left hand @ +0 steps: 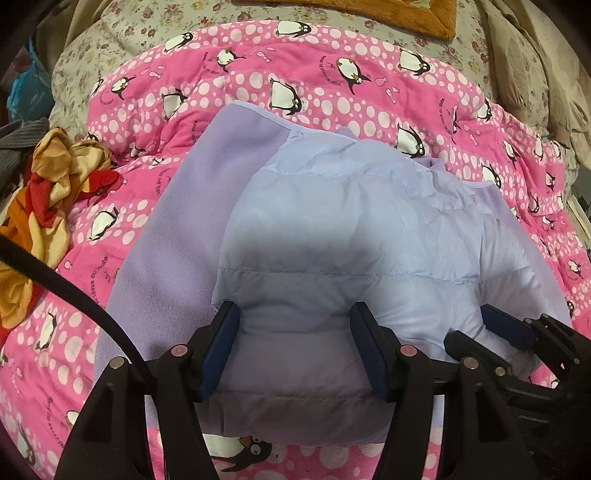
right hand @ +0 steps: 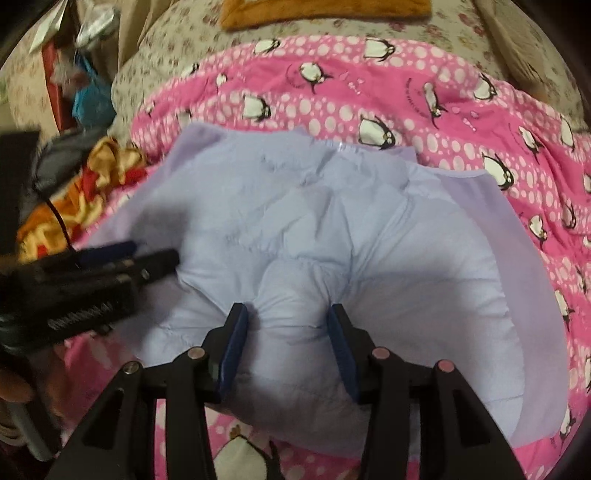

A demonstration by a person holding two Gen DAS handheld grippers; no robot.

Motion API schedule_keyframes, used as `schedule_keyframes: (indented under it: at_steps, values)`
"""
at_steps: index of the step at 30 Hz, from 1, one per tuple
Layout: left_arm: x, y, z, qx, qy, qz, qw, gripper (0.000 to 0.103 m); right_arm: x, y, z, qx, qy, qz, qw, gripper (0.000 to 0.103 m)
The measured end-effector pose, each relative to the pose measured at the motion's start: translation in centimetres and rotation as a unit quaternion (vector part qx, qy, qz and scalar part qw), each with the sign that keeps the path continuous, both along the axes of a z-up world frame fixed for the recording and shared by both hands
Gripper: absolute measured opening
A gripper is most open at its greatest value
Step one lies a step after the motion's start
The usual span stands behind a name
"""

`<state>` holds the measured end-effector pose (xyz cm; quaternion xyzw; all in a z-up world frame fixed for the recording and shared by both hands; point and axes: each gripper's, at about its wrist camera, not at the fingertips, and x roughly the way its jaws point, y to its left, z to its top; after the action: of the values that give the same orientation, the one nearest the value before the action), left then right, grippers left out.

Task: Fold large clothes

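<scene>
A lilac puffy quilted jacket (left hand: 332, 206) lies on a pink penguin quilt (left hand: 295, 85), its fleece lining (left hand: 177, 221) showing along the left side. My left gripper (left hand: 295, 308) stands over the jacket's near hem, jaws wide; the padding between the pads lies smooth, not pinched. In the right wrist view the jacket (right hand: 295, 206) bunches up between the blue pads of my right gripper (right hand: 287, 308), with creases running out from both pads. Each gripper shows in the other's view: the right gripper (left hand: 484, 328) at the lower right, the left gripper (right hand: 155, 253), blurred, at the left.
A crumpled orange and red cloth (left hand: 48, 192) lies left of the jacket. Floral bedding (left hand: 129, 33) and an orange mat (left hand: 369, 14) lie beyond the quilt. A black cable (left hand: 55, 277) crosses the lower left. Blue clutter (right hand: 88, 99) sits at the far left.
</scene>
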<state>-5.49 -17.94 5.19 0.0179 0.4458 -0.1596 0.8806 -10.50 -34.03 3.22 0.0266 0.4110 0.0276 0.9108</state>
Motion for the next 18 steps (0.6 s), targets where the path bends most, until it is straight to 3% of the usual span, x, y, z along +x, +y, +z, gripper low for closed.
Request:
schedule_keyframes:
  at_steps: [4,13,18]
  values:
    - [-0.1,0.0,0.0,0.000,-0.001,-0.001,1.0000,0.033,-0.1,0.3,0.0,-0.010,0.002,0.003,1.000,0.049]
    - [0.0,0.1,0.0,-0.007,0.002,-0.002,1.0000,0.033,-0.6,-0.5,2.1,0.031,-0.023,-0.002,0.999,0.050]
    - [0.0,0.1,0.0,-0.007,0.002,-0.002,1.0000,0.034,0.5,-1.7,2.5,0.061,-0.041,-0.032,0.997,0.051]
